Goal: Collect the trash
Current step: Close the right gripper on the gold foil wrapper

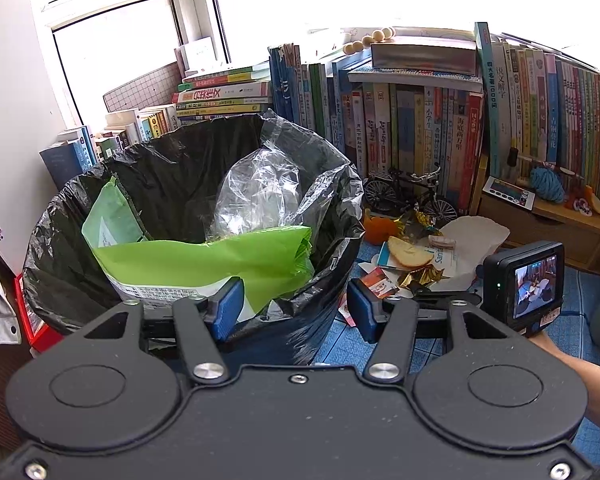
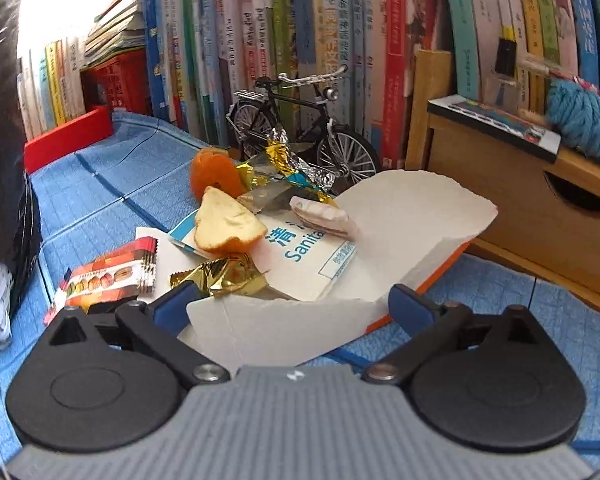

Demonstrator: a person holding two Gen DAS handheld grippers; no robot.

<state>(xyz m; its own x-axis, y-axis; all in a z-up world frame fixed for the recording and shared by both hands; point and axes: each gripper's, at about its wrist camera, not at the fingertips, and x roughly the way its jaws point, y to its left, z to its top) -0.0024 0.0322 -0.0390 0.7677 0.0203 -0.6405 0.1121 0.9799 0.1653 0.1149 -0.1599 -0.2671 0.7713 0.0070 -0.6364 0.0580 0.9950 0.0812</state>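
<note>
**Claws at the litter heap, bin waiting alongside**

Beside the lined bin, the litter heap lies on the blue mat, in front of the toy bicycle and the row of books. The right gripper is low over the near edge of the white card carton, its jaws spread wide with the torn flap standing between them; the pads do not press on it. The left gripper hangs at the near rim of the bin, jaws spread, with nothing pinched.

The risk here, as I judge it, is the loose load on the carton. An orange peel, a gold foil wrapper, a white sachet printed "Sanita" and a small pink-and-white wrapper rest on it. If the claw closes on the thin flap and lifts, the card may bend or tear and spill them back on the mat. A tilt on the way to the bin would do the same.

The carton is white inside, orange outside, ragged along its edges and folded open. A red biscuit packet lies just beside it, nearer the bin. More peel and crumpled foil sit on the far side by the bicycle. Inside the bin a green bag and clear plastic already lie.
</note>
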